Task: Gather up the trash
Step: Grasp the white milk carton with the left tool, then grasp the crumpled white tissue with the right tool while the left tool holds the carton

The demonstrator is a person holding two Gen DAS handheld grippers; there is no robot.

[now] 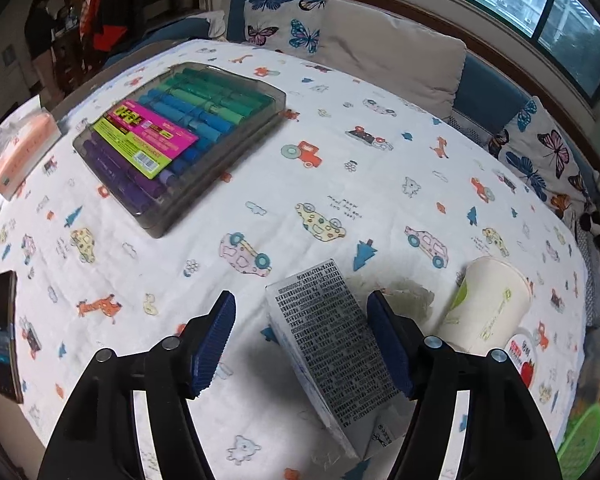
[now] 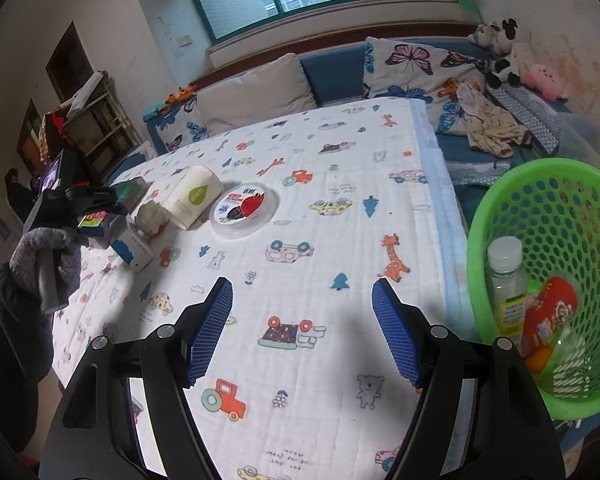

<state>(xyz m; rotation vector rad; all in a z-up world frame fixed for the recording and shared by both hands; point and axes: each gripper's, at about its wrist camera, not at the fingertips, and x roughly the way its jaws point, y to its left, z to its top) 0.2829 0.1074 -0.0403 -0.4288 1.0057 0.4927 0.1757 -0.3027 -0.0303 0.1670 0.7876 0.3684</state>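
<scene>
My left gripper [image 1: 302,342] is open, its jaws on either side of a small carton box [image 1: 336,352] printed with dense text, lying on the patterned cloth; the right pad is close to the box. Beside it lie a crumpled tissue [image 1: 404,296] and a tipped paper cup [image 1: 488,308]. In the right wrist view the same box [image 2: 134,250], tissue [image 2: 151,216], cup [image 2: 194,196] and a round plastic lid [image 2: 244,208] lie at the far left, with the left gripper [image 2: 96,208] over the box. My right gripper [image 2: 302,332] is open and empty above the cloth, left of a green basket [image 2: 548,216].
The basket holds a clear bottle [image 2: 508,280] and a red wrapper [image 2: 548,312]. A marker case [image 1: 180,140], a tissue pack [image 1: 24,144] and a phone [image 1: 6,336] lie on the table [image 1: 340,184]. A sofa with cushions [image 2: 260,88] runs behind it.
</scene>
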